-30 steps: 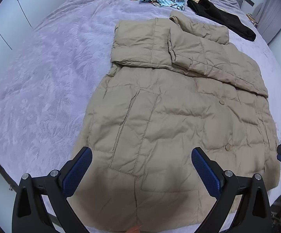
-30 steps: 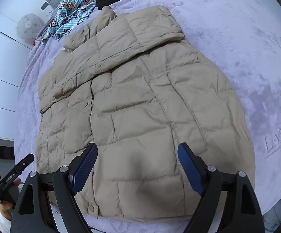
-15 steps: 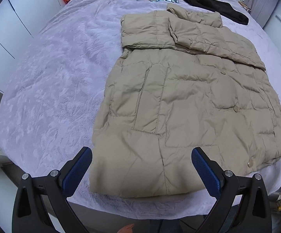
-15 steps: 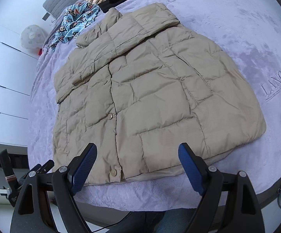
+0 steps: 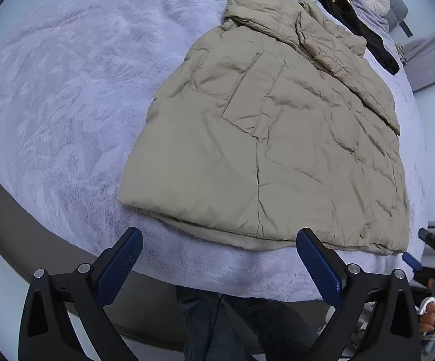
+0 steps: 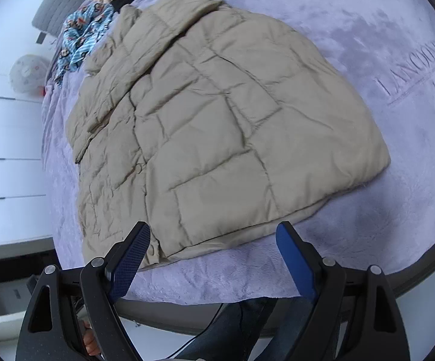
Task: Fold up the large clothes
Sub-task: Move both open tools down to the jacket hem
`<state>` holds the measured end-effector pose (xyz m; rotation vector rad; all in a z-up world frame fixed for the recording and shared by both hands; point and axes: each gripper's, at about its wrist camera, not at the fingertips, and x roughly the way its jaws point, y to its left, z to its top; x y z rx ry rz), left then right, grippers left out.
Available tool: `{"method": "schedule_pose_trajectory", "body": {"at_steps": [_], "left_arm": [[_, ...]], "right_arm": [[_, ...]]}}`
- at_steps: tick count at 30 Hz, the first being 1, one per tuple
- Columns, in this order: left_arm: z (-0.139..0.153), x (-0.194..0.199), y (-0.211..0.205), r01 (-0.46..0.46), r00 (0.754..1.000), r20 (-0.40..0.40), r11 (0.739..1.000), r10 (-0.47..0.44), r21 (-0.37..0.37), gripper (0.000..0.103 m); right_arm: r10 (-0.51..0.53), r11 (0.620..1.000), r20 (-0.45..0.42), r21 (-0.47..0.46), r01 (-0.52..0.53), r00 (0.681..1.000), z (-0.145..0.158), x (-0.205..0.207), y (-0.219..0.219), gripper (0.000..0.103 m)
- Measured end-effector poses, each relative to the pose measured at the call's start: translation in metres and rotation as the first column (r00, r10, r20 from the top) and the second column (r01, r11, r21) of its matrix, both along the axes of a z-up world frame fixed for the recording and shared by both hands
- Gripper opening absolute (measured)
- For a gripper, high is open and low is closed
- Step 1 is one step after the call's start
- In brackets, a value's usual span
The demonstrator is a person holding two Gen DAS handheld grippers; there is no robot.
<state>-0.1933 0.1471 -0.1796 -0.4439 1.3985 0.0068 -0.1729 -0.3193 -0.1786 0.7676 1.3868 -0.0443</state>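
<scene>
On a lilac fleece blanket point(image 5: 66, 96) covering the bed, a beige quilted puffer jacket point(image 5: 277, 138) lies flat, sleeves folded across its chest. Left gripper point(image 5: 219, 263) and right gripper point(image 6: 212, 260) hang over the near blanket edge, jaws wide apart and empty.

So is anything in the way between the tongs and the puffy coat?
Nothing visible. Only bare purple blanket lies between the open left tongs and the beige coat hem; the same for the right tongs.
</scene>
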Motion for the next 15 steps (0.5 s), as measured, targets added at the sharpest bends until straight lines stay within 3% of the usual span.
{"method": "schedule_pose_trajectory", "body": {"at_steps": [4,8,15], "left_arm": [[-0.012,-0.006,0.01,-0.045,0.999,-0.018,0.993,0.044,-0.113,0.102],[-0.035,-0.001,0.013,-0.114,0.993,-0.068,0.969,0.101,-0.218,0.102],[-0.048,0.028,0.004,-0.117,0.993,-0.051,0.966,0.109,-0.23,0.102]], "right_arm": [[-0.075,0.997,-0.048,0.032,0.076,0.996,-0.018,-0.012,-0.023,0.088],[-0.125,0.99,-0.077,0.054,0.13,0.989,-0.032,-0.018,-0.037,0.088],[-0.281,0.947,-0.116,0.129,0.295,0.953,-0.06,-0.023,-0.058,0.088]]}}
